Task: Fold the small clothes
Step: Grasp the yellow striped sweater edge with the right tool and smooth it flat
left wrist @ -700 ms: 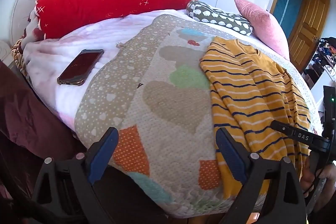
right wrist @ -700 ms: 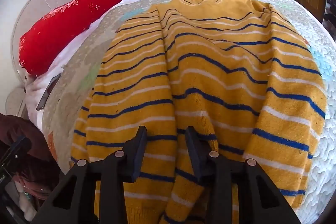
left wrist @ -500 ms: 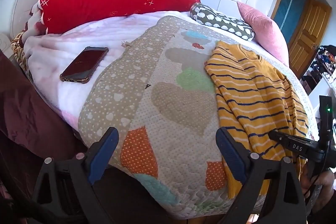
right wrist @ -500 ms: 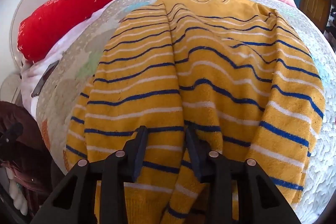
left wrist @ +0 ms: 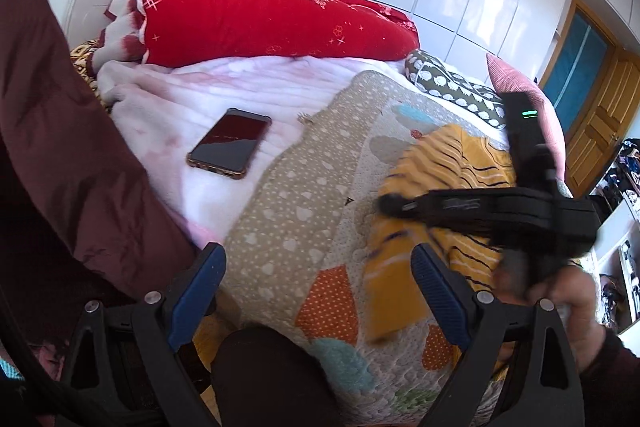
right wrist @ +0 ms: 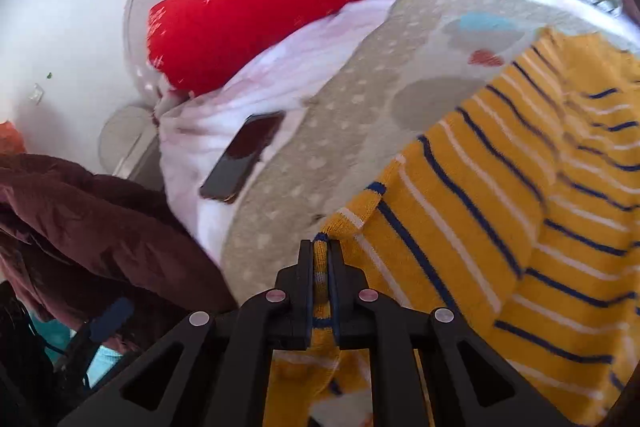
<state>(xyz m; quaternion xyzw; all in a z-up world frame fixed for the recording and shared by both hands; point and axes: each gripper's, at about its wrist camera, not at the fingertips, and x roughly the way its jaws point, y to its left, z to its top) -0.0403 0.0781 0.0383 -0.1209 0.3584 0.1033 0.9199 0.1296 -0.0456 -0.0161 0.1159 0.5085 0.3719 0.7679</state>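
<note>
one sweater (right wrist: pixel 500 219) edge — inside right tool (right wrist: pixel 321 259)

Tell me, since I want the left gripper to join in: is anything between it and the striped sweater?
Partly. The right gripper, shut on the yellow striped sweater, reaches across above the garment ahead of the open left gripper. Otherwise only bare patterned quilt lies between. The phone sits well off to the left.

A yellow knit sweater with blue and white stripes (right wrist: pixel 500 211) lies on the patchwork quilt with hearts (left wrist: pixel 288 211) on the bed. Left of the quilt, a dark phone (left wrist: pixel 230 143) lies on the pale fluffy blanket (left wrist: pixel 168 107). Behind them sit a rolled red duvet (left wrist: pixel 256 15) and a long spotted pillow (left wrist: pixel 452 89).
</note>
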